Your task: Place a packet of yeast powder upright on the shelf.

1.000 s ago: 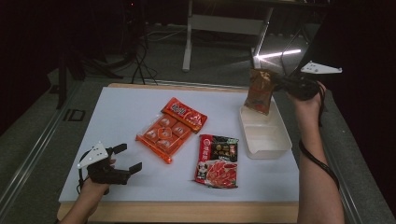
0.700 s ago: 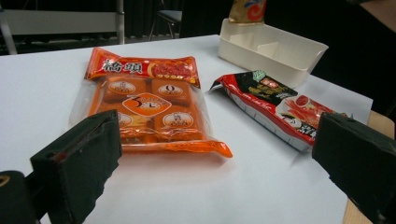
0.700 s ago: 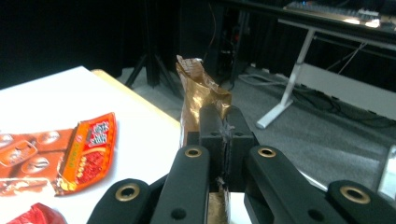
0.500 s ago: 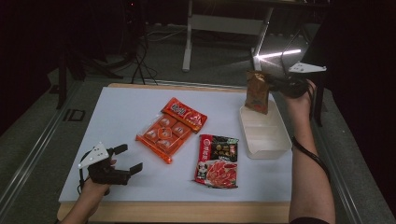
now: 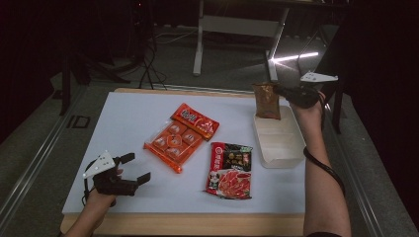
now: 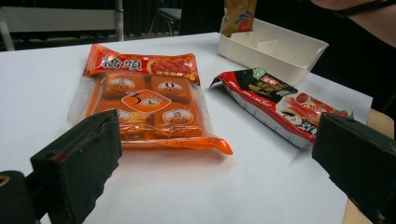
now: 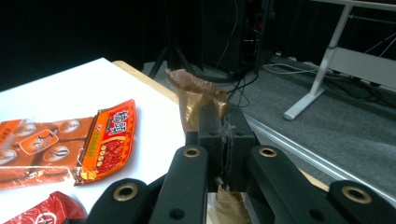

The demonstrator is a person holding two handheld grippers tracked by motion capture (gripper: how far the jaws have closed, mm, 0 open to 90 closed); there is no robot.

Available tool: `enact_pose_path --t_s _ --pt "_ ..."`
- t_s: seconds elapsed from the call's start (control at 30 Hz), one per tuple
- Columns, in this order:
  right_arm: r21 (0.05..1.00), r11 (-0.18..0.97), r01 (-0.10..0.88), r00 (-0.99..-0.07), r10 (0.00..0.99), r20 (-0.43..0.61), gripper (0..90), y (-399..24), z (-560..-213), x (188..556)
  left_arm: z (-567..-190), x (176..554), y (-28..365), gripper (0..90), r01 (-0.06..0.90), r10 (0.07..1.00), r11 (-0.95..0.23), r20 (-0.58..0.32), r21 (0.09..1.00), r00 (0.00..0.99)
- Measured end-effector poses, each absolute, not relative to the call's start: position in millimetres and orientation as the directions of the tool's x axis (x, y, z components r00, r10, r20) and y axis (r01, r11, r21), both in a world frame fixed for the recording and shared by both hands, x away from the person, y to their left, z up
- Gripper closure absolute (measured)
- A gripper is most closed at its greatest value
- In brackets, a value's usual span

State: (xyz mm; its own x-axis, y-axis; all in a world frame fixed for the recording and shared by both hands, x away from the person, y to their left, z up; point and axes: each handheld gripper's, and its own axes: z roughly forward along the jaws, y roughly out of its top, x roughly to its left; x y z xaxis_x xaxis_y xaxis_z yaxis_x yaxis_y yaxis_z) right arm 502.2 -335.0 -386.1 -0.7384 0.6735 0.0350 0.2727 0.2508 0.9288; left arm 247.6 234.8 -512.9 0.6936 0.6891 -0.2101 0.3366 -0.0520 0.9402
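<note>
A brown snack packet hangs upright over the far end of the white compartment tray, with my right gripper shut on its upper edge. In the right gripper view the jaws pinch the crinkled brown packet. My left gripper rests open near the table's front left; in its own view the left gripper has wide jaws with nothing between them, facing the orange cake pack. The packet's lower end stands at the tray's far wall.
An orange pack of small cakes lies mid-table. A red and black food pouch lies in front of it, beside the tray. The white table top ends in a wooden front edge. Stands and cables are on the floor behind.
My right gripper has come down with the brown packet, which now hangs lower, at the tray's far end. The left gripper has stayed where it was.
</note>
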Motion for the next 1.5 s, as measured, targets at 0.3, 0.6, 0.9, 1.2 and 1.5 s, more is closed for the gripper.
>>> enact_pose_path --t_s 0.3,0.6,0.9,1.2,1.5 --pt "0.903 0.271 0.333 -0.726 0.684 0.063 87.6 -333 -407 504 -514 248 235 2.1 0.340 0.689 -0.054 -0.211 0.939 0.694" --pt "0.899 0.196 0.392 -0.629 0.770 0.107 80.0 -351 -419 499 -515 249 234 2.2 0.348 0.690 -0.072 -0.205 0.935 0.694" --pt "0.921 0.166 0.353 -0.594 0.800 0.083 66.5 -359 -398 479 -513 249 233 2.2 0.358 0.681 -0.058 -0.225 0.932 0.697" --pt "0.923 0.161 0.350 -0.597 0.798 0.087 55.0 -352 -380 446 -509 249 230 4.3 0.395 0.691 -0.099 -0.223 0.913 0.687" --pt "0.933 0.148 0.327 -0.593 0.801 0.080 30.3 -333 -371 406 -505 248 231 3.8 0.413 0.698 -0.099 -0.233 0.905 0.677"
